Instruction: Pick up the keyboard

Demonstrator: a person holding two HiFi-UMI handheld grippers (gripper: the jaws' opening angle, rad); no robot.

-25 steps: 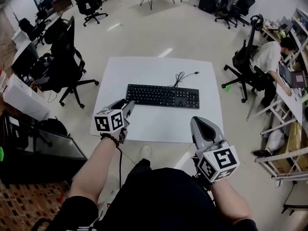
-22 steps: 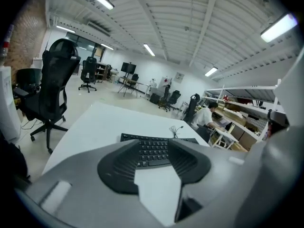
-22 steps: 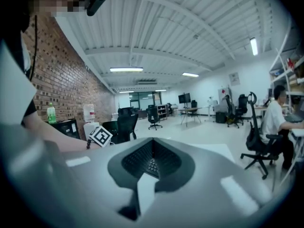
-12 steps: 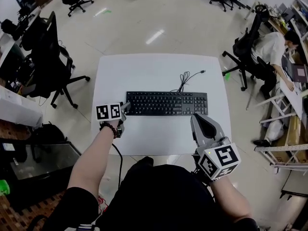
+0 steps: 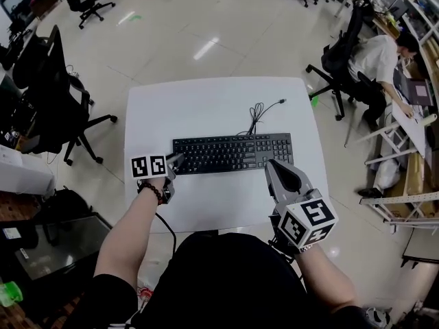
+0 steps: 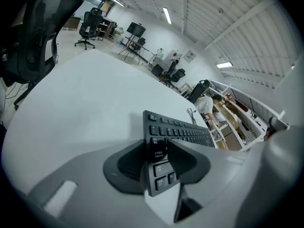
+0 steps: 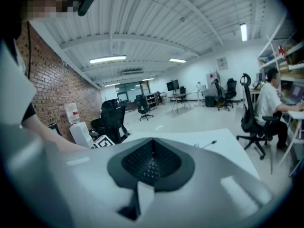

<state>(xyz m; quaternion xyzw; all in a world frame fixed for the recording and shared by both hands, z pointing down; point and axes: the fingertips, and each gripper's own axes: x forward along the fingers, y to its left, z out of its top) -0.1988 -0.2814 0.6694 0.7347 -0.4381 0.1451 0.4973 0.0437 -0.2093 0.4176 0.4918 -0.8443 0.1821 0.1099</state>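
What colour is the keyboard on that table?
Black keyboard on a white table; the head view shows it best.

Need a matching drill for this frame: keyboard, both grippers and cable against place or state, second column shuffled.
Things:
1. keyboard
2. left gripper
3. right gripper
4. cable

Place or state:
A. jaws together, nothing held, by the keyboard's right end
B. lying loose beyond the keyboard's far edge
C. jaws apart around the keyboard's left end
D. flat across the middle of the white table

Pairs: 1-D, 2-C, 3-A, 4-B.

Note: the left gripper's jaws are closing, with the keyboard's end between them.
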